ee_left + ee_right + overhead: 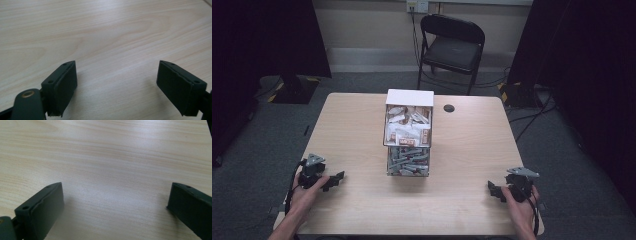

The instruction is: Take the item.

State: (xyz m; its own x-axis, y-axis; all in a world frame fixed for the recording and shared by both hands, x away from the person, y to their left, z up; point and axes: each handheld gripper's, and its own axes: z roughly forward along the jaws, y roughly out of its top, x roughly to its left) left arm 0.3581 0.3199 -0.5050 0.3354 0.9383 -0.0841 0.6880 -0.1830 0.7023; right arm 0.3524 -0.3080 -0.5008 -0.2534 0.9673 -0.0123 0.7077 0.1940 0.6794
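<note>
A clear two-tier box (pixel 408 134) with a white top stands upright in the middle of the counter (pixel 472 150), ahead of both tools and between them, well apart from each. Its upper compartment holds white and brown sachets (pixel 408 129); its lower compartment holds grey sachets (pixel 408 162), heaped loosely against the clear front wall. The left tool (pixel 333 180) sits at the near left of the counter, with the box ahead of it and to its right; a hand (pixel 306 192) grips its body and its jaws point inward toward the counter's middle. In the left gripper view the jaws stand wide apart, released, with bare pale wood between them. The right tool (pixel 495 190) sits at the near right corner, with the box ahead of it and to its left, held by the other hand (pixel 518 204) and also pointing inward. In the right gripper view its jaws are likewise spread wide, released, with plain wood grain between them. Beyond the box, farther from both tools, a small dark round cap (pixel 449 108) lies flush in the counter near its far edge. Past the counter a black folding chair (pixel 452 47) stands on the grey carpet (pixel 362 82) before the wall.
</note>
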